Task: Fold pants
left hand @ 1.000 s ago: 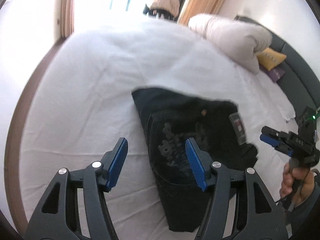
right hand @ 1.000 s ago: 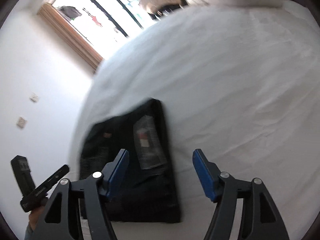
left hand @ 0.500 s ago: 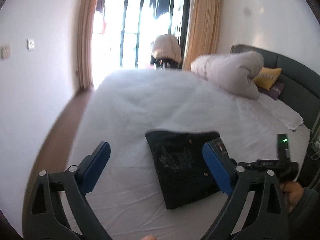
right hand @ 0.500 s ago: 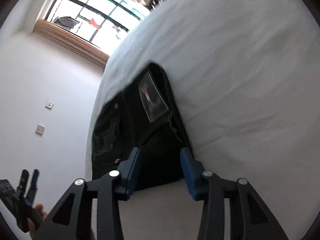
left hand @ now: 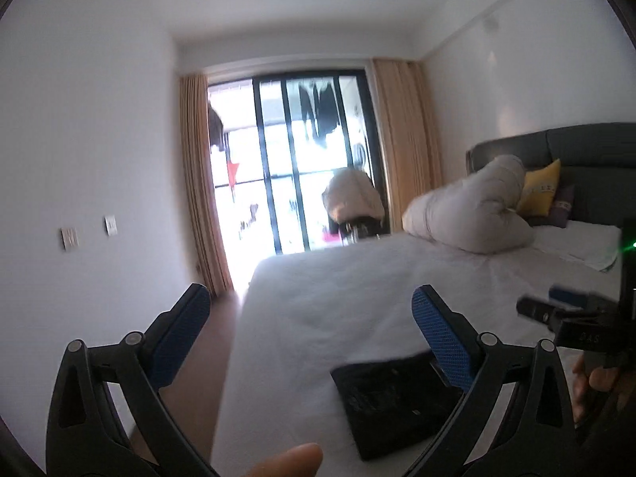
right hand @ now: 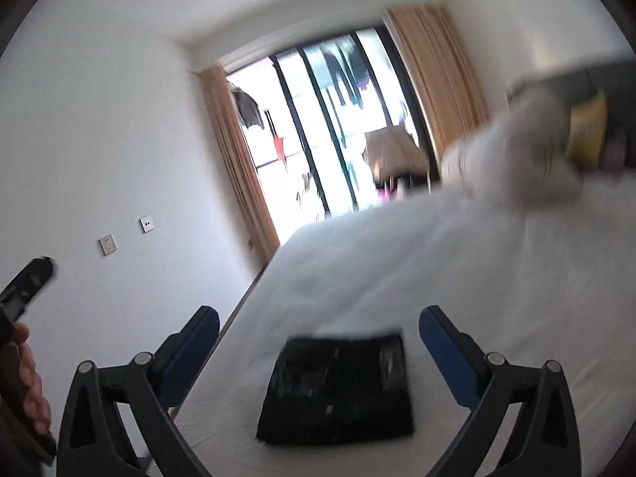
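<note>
The black pants (right hand: 338, 389) lie folded into a compact rectangle on the white bed (right hand: 457, 262), near its front left corner. They also show in the left wrist view (left hand: 393, 401), low and partly behind my right finger. My left gripper (left hand: 310, 318) is open and empty, raised above and behind the pants. My right gripper (right hand: 318, 338) is open and empty, raised above the near side of the pants. The right gripper also shows at the right edge of the left wrist view (left hand: 564, 306).
A rolled white duvet (left hand: 473, 214) and a yellow cushion (left hand: 540, 192) lie by the grey headboard (left hand: 588, 159). A glass balcony door (left hand: 302, 167) with tan curtains stands beyond the bed. Brown floor (left hand: 198, 377) runs along the bed's left side.
Both grippers have lifted and tilted up away from the pants. The right gripper has opened wide. The pants stay folded on the bed.
</note>
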